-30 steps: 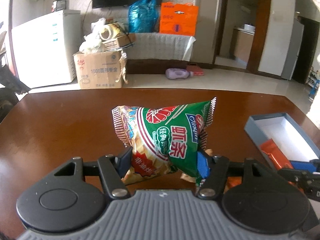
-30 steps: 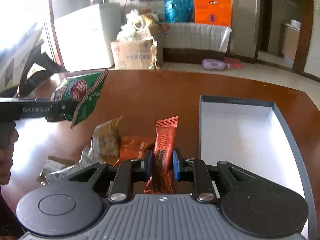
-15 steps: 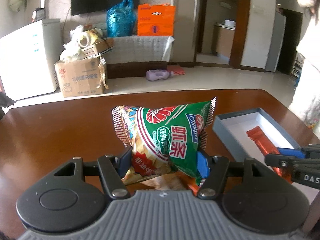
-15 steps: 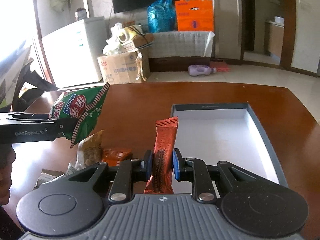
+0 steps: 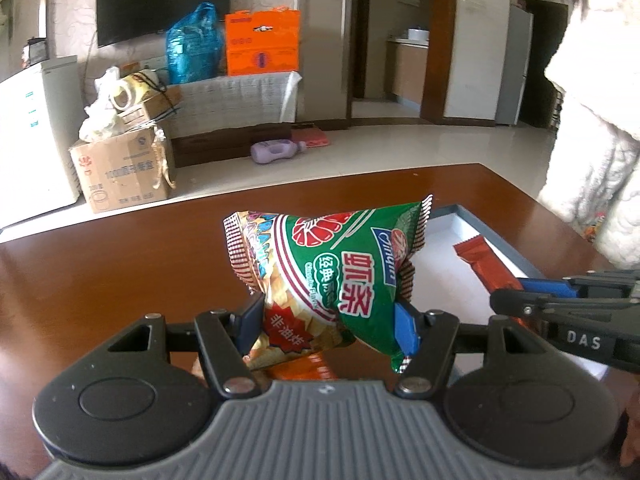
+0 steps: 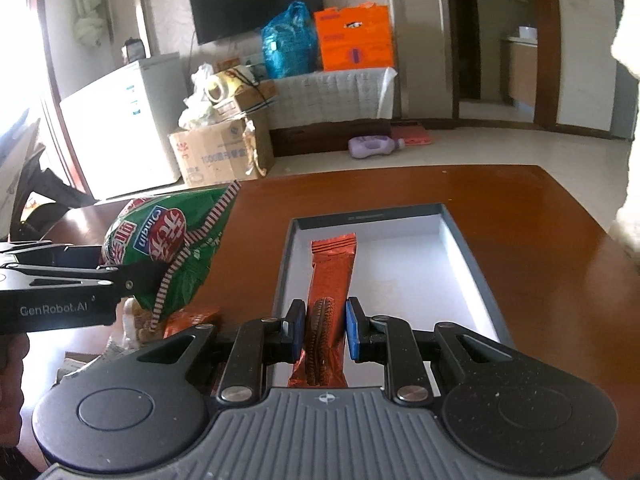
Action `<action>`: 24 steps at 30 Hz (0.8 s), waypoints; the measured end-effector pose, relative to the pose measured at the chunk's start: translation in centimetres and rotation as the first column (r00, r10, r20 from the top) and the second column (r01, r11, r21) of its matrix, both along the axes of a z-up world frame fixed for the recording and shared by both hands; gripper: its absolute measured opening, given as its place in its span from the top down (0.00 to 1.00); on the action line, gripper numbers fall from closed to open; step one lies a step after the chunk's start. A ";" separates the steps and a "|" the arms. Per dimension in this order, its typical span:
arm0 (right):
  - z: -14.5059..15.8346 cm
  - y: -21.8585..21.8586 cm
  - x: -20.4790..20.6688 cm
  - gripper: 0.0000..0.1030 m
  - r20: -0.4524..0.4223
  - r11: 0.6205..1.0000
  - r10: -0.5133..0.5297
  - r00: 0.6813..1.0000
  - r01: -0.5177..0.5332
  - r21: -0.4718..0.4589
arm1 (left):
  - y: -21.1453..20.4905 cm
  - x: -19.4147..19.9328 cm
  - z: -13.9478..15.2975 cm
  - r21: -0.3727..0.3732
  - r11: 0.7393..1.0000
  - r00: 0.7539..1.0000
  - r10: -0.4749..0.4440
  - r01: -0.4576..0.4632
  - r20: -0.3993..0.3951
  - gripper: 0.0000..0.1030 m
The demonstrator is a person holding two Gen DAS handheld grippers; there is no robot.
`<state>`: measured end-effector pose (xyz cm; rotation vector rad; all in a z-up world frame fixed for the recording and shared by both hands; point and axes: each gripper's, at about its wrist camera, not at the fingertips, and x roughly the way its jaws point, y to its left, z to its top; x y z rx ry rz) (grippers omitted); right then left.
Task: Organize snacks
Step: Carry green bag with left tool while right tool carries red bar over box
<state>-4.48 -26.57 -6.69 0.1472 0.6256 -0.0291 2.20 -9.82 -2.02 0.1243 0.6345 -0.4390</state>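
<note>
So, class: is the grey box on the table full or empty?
Empty as far as it shows: the grey box has a bare white floor. The orange bar above it is pinched in the right claw, not lying inside.

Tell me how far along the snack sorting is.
Nothing lies in the grey box yet. In hand: the right tongs hold an orange cookie bar above it, and the left tongs grip a green chip bag. Left: loose packets on the table.
</note>
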 end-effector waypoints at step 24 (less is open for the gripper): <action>-1.0 -5.3 -2.5 0.78 -0.008 0.995 -0.101 0.995 0.101 0.006 | -13.5 -1.0 -1.4 0.062 0.985 0.987 -0.158 0.159 -0.026 0.38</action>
